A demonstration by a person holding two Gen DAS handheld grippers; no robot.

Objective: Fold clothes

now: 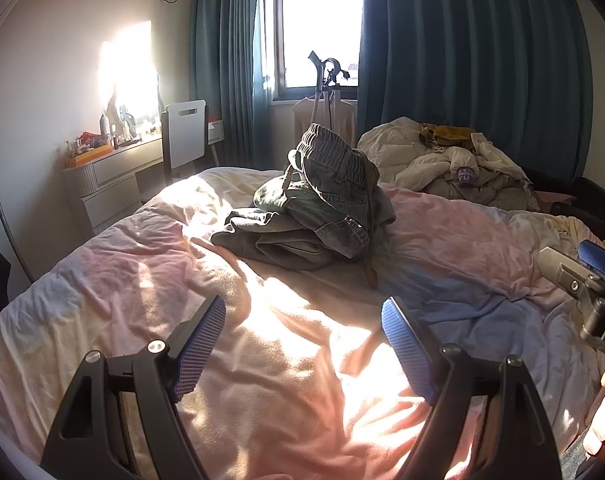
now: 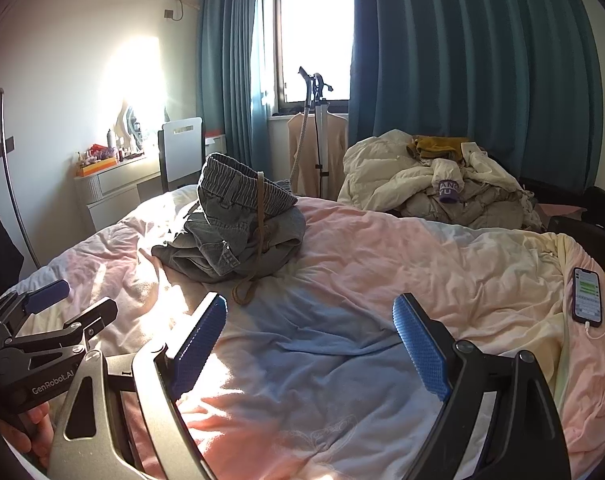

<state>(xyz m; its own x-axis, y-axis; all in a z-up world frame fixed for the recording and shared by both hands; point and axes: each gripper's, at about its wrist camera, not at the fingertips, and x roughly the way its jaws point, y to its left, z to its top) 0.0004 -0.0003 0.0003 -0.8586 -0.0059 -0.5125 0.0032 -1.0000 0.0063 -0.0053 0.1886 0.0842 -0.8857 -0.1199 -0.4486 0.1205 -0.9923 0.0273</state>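
Left wrist view: left claw (image 1: 302,340) spread wide, empty, above the pink bedcover (image 1: 142,264). Right claw (image 2: 310,340) likewise wide, holding nothing. Crumpled jeans (image 1: 318,212) heaped mid-bed, well ahead. Probably heavy, limp denim; best pinched at the ribbed waistband (image 1: 334,152), avoiding the drawstring (image 2: 258,248).

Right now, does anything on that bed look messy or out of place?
Yes. The grey jeans lie crumpled in a heap mid-bed, waistband sticking up, a brown cord trailing out. A phone rests near the bed's edge.
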